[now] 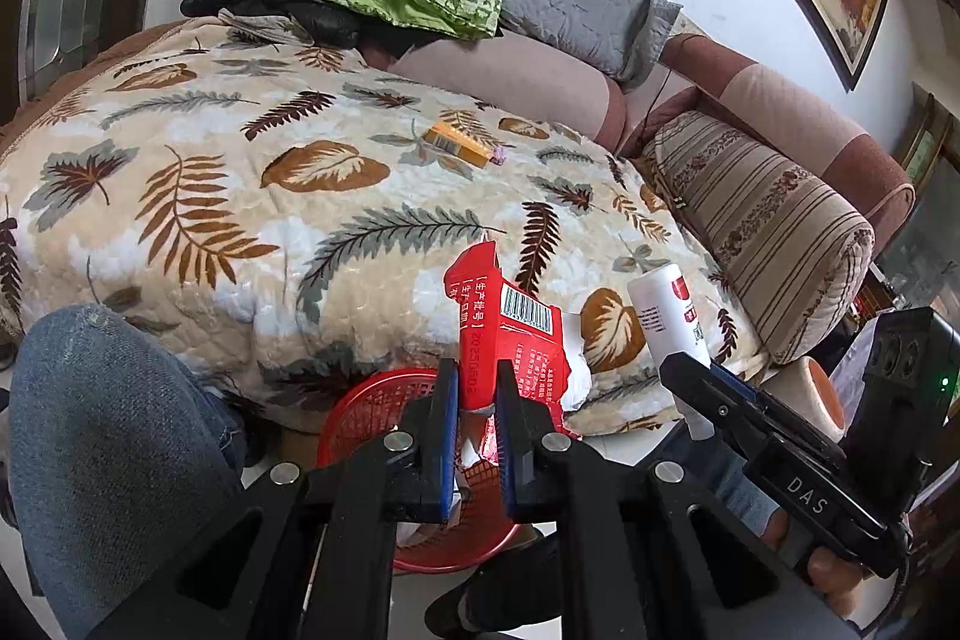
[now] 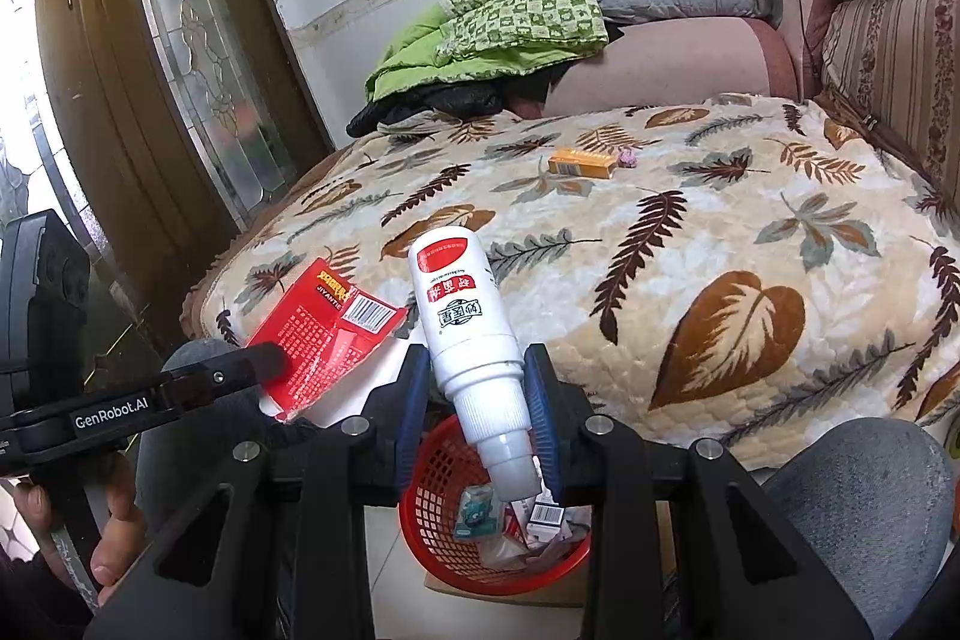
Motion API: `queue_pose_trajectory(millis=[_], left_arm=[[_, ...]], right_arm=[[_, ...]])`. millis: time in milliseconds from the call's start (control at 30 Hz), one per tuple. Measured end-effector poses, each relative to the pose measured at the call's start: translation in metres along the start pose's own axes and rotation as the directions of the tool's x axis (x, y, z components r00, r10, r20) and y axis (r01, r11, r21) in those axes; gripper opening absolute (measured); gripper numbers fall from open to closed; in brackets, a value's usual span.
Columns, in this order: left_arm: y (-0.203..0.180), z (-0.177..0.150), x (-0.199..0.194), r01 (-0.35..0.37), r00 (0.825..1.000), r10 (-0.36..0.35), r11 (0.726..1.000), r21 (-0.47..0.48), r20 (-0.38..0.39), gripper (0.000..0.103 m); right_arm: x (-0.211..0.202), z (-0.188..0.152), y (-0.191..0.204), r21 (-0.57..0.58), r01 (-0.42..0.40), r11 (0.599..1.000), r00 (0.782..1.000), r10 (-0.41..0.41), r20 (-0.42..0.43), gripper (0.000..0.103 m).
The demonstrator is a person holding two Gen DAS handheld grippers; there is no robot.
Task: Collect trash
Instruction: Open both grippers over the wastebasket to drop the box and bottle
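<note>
Both pieces hang over the red basket (image 2: 480, 550) by the bed's (image 2: 690, 280) near edge — ready to drop: left gripper (image 1: 477, 400) pinches the red wrapper (image 1: 510, 340), right gripper (image 2: 480, 400) clamps the white bottle (image 2: 468, 328).

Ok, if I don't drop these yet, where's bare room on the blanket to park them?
Widest free patch: the leaf blanket between the orange box and the near edge. Also bare towards the door side. Crowded: the far end under the green quilt, and the red basket, already holding trash.

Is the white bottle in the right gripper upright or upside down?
Upside down. The right gripper clamps the white bottle with its narrow nozzle pointing down toward the red basket, base tilted up and away.
</note>
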State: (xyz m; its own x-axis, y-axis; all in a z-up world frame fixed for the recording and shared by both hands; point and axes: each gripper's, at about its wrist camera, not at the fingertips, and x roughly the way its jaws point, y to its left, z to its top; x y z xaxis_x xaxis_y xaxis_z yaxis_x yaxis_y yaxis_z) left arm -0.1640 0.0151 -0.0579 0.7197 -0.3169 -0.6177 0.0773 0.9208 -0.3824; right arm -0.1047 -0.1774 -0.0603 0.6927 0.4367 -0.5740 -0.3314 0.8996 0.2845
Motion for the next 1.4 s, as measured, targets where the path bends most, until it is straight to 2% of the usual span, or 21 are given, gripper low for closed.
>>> queue_pose_trajectory(millis=[633,833,967,1033,1067,1100,1300,1333,1400], left_arm=[[0.003,-0.008,0.021,-0.028,0.996,0.029,1.0,0.009,-0.082,0.01],[0.005,-0.01,0.032,-0.019,0.991,0.019,1.0,0.007,-0.13,0.01],[0.008,-0.013,0.043,-0.025,0.985,0.024,1.0,-0.004,-0.17,0.021],[0.012,-0.015,0.05,-0.027,0.98,0.022,0.999,-0.025,-0.199,0.025],[0.015,-0.016,0.052,-0.031,0.978,0.023,0.999,-0.037,-0.209,0.025],[0.016,-0.016,0.054,-0.036,0.976,0.027,0.999,-0.037,-0.218,0.025],[0.019,-0.01,0.05,-0.035,0.977,0.024,0.998,-0.046,-0.21,0.025],[0.02,-0.005,0.049,-0.033,0.979,0.021,0.998,-0.052,-0.205,0.027],[0.022,0.007,0.047,-0.022,0.981,0.011,0.998,-0.054,-0.196,0.04]], right_arm=[[0.015,-0.008,-0.007,0.022,0.003,1.0,0.998,-0.002,-0.063,0.031],[0.019,-0.009,-0.008,0.037,-0.005,0.999,0.998,0.008,-0.065,0.032],[0.028,-0.012,-0.009,0.048,-0.017,0.999,0.996,0.022,-0.091,0.032],[0.033,-0.013,-0.013,0.074,-0.025,0.997,0.993,0.033,-0.113,0.04],[0.034,-0.014,-0.015,0.088,-0.033,0.996,0.993,0.043,-0.113,0.047],[0.034,-0.014,-0.016,0.095,-0.036,0.995,0.993,0.046,-0.111,0.049],[0.027,-0.008,-0.024,0.119,-0.027,0.993,0.996,0.037,-0.083,0.051],[0.025,-0.006,-0.026,0.118,-0.029,0.993,0.996,0.038,-0.078,0.051],[0.022,0.0,-0.027,0.109,-0.025,0.994,0.998,0.031,-0.059,0.055]])
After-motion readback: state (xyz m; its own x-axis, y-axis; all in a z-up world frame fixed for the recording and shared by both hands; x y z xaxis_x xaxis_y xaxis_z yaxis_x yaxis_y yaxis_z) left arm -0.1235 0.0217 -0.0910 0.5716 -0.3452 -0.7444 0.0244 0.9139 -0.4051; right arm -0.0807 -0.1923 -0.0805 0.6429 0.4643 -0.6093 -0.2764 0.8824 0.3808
